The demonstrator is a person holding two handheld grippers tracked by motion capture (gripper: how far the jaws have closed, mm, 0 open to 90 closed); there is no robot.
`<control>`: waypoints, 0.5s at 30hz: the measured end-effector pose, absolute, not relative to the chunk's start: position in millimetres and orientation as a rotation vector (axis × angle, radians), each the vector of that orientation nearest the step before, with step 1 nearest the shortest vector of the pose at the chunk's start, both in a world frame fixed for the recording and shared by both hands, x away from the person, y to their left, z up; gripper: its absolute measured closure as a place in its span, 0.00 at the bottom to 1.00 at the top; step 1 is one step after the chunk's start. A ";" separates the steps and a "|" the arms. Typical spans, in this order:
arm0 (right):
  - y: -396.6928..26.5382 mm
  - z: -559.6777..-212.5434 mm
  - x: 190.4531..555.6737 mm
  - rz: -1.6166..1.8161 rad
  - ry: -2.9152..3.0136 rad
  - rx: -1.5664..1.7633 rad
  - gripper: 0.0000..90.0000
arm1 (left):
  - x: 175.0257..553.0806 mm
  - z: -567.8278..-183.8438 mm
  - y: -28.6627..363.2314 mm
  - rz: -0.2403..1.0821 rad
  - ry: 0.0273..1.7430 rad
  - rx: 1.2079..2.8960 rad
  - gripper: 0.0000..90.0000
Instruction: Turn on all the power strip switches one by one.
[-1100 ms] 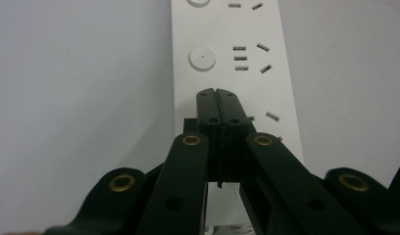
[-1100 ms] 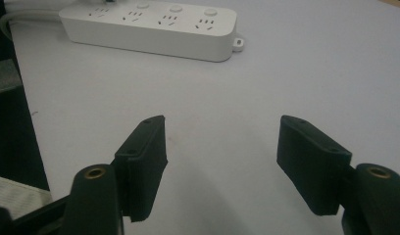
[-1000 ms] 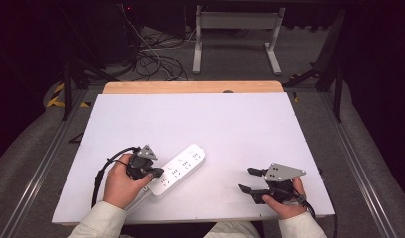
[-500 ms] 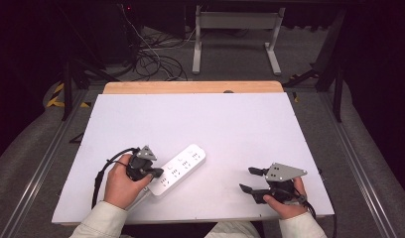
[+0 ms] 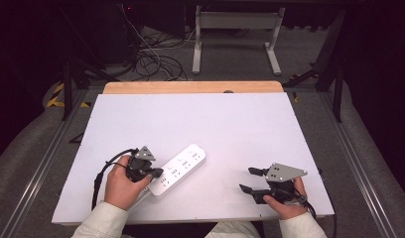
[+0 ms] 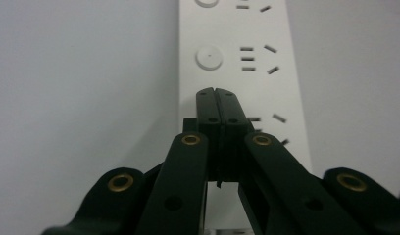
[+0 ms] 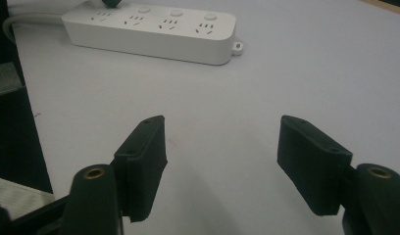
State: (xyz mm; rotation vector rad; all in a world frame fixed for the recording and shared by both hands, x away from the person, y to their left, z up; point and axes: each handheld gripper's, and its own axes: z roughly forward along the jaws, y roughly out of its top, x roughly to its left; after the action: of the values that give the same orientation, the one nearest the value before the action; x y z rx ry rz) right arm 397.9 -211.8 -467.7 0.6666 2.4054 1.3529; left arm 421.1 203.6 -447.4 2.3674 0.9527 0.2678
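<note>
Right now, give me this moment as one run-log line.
left gripper: shut, tips over power strip, by a switch button | right gripper: open, holding nothing, apart from strip | table: white top

Bare table point(image 5: 230, 129) all round; sole obstacle the power strip point(image 5: 178, 170).

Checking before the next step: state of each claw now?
Left claw: closed, empty, tips over the power strip.
Right claw: open, empty, over the table.

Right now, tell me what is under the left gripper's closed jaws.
The white power strip lies under the shut left gripper, on the white table. The tips hide one switch button; whether they press it cannot be told.
</note>
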 end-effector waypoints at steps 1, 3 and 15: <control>-211.8 -467.7 397.9 1.353 2.405 0.667 0.40 | 421.1 -447.4 203.6 0.268 0.953 2.367 1.00; -211.8 -467.7 398.0 1.352 2.405 0.669 0.40 | 421.1 -447.5 203.9 0.266 0.943 2.369 1.00; -210.3 -468.9 398.5 1.351 2.412 0.667 0.40 | 417.2 -448.0 199.6 0.302 0.934 2.389 1.00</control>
State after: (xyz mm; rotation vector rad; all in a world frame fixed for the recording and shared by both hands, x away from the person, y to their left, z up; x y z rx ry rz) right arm 398.5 -210.3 -468.9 0.6673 2.4121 1.3513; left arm 417.2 199.6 -448.0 2.3893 0.9342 0.3018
